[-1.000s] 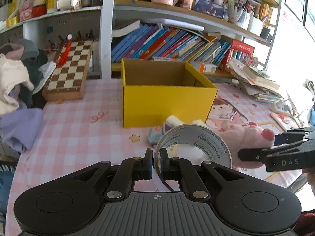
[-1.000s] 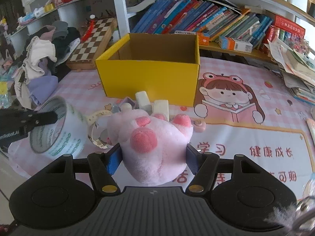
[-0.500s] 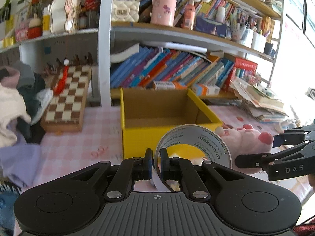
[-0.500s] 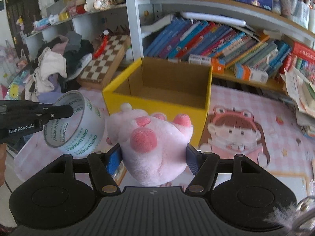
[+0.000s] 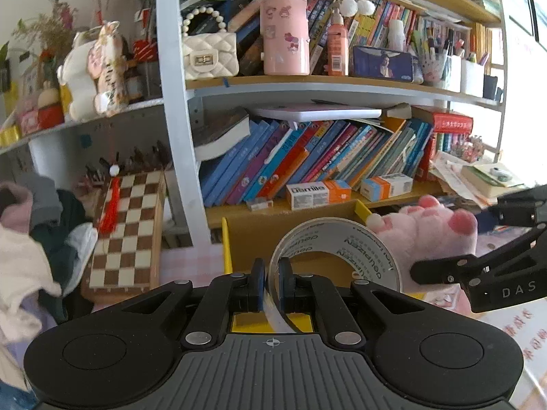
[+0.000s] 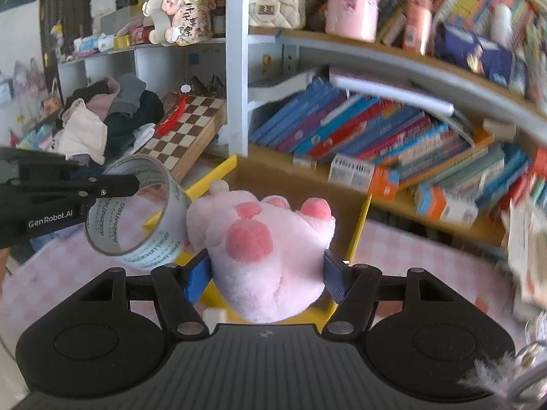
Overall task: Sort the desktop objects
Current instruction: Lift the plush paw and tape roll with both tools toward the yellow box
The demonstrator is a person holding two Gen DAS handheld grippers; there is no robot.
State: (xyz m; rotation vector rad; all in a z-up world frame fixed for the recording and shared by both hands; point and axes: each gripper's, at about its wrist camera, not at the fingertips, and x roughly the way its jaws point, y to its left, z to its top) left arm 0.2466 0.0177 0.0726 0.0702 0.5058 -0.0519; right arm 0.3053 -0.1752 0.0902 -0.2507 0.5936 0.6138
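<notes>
My left gripper point(image 5: 270, 282) is shut on the wall of a clear tape roll point(image 5: 336, 239), which stands up in front of the camera. To its right, the pink plush paw point(image 5: 422, 230) is clamped in my right gripper point(image 6: 266, 273), whose blue pads press its two sides. Both things hang over the yellow cardboard box point(image 5: 225, 242), whose brown inside point(image 6: 307, 184) shows behind the pink plush paw point(image 6: 263, 242). In the right wrist view the tape roll point(image 6: 136, 218) and left gripper point(image 6: 112, 184) come in from the left.
A chessboard point(image 5: 126, 225) leans at the left beside a heap of clothes point(image 5: 30, 239). Shelves packed with books point(image 5: 307, 160), small boxes and a pink cup point(image 5: 283, 34) stand right behind the box. A pink checked cloth point(image 6: 427, 266) covers the desk.
Both grippers have risen and moved forward toward the shelves with their loads. The yellow box has slid from full view down under the tape roll and plush paw.
</notes>
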